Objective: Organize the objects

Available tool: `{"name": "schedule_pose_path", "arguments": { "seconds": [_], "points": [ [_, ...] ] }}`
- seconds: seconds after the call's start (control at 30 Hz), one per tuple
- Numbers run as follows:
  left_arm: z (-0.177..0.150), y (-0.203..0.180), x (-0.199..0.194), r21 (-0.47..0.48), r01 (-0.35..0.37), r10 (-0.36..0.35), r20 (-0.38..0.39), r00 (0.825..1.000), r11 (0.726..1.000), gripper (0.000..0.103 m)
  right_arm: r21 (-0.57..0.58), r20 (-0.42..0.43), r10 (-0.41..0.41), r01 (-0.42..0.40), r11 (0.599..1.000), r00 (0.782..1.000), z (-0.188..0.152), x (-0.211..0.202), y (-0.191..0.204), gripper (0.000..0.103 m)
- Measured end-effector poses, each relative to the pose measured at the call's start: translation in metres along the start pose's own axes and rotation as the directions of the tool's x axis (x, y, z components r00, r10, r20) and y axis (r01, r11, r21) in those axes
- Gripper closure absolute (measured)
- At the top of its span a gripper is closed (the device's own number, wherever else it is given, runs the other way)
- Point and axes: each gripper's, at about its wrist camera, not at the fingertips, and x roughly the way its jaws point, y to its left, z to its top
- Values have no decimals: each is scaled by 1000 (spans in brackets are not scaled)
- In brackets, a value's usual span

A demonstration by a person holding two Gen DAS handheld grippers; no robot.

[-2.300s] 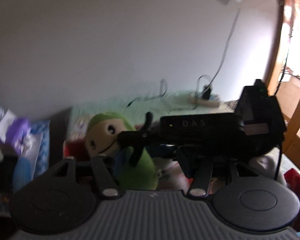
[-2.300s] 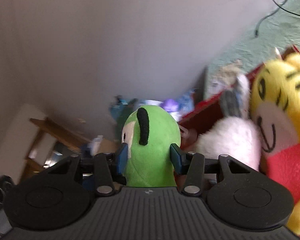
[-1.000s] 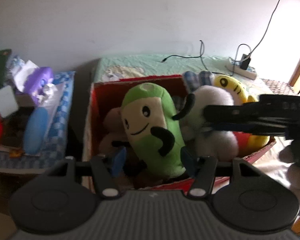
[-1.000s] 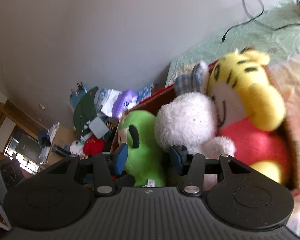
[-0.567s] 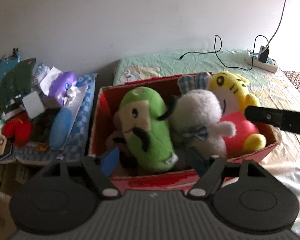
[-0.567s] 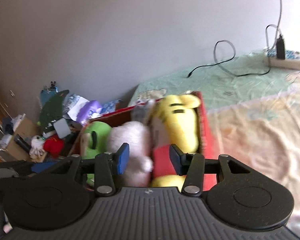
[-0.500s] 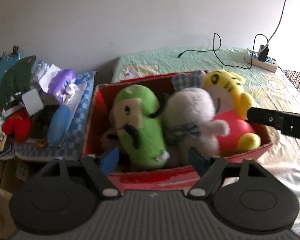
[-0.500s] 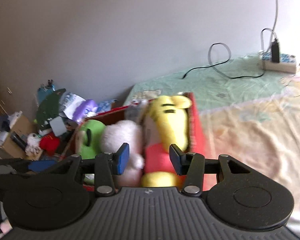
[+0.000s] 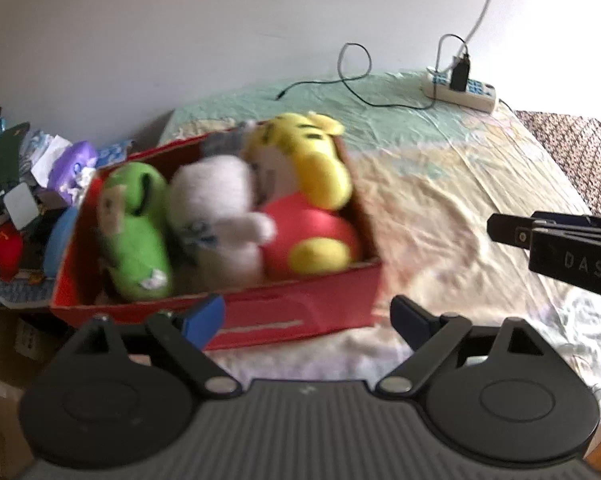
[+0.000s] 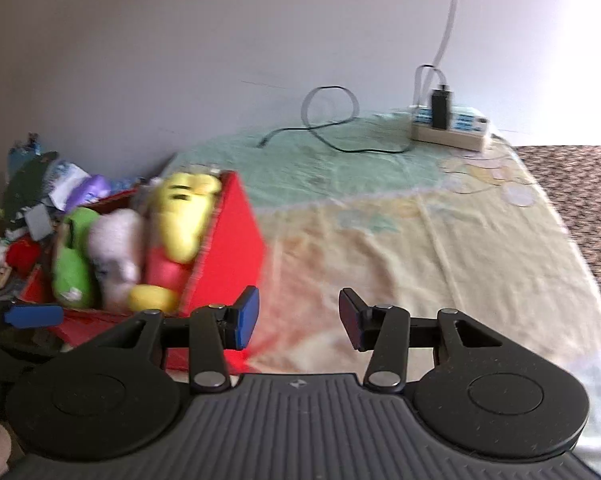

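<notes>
A red cardboard box (image 9: 300, 316) stands on the bed and holds a green plush (image 9: 134, 220), a white fluffy plush (image 9: 216, 204) and a yellow tiger plush in red (image 9: 304, 184). The box (image 10: 232, 256) and its plushes also show at the left of the right wrist view. My left gripper (image 9: 306, 320) is open and empty, just in front of the box's near wall. My right gripper (image 10: 298, 318) is open and empty, to the right of the box over the bedsheet; its body (image 9: 572, 252) shows at the right of the left wrist view.
The bed has a pale yellow and green sheet (image 10: 440, 232). A power strip (image 10: 448, 128) with a plugged charger and black cable (image 10: 332, 120) lies near the wall. A pile of clutter (image 9: 24, 196) sits left of the box. A patterned rug (image 10: 580, 192) lies to the right.
The right gripper let go of the green plush, which now lies in the box. Both grippers have pulled back from the box and swung right; both are open.
</notes>
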Motion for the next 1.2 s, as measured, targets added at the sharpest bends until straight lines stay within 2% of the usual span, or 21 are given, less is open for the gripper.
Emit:
{"name": "schedule_pose_path", "arguments": {
  "seconds": [0.2,0.3,0.5,0.77,1.0,1.2],
  "points": [
    [-1,-36,3,-19,12,-12,-8,1000,1000,11,-23,-26,-82,81,996,996,-6,-7,-28,55],
    [-3,-49,9,-33,-20,19,-25,1000,999,11,-27,-42,-109,107,994,993,-10,-7,-40,55],
    [-7,-63,17,-42,-35,32,-79,996,998,11,-33,-61,-94,92,995,994,-13,-6,-50,54],
    [-17,-51,24,-66,-80,72,-115,991,995,11,-56,-95,-97,92,994,991,-14,11,-36,54],
    [-15,-17,23,-70,-63,55,-117,992,996,10,-45,-97,-111,107,993,989,-13,17,-6,53],
    [-27,10,30,-47,-26,19,-152,988,999,6,-19,-119,-144,143,990,982,-21,26,21,50]
  ]
}}
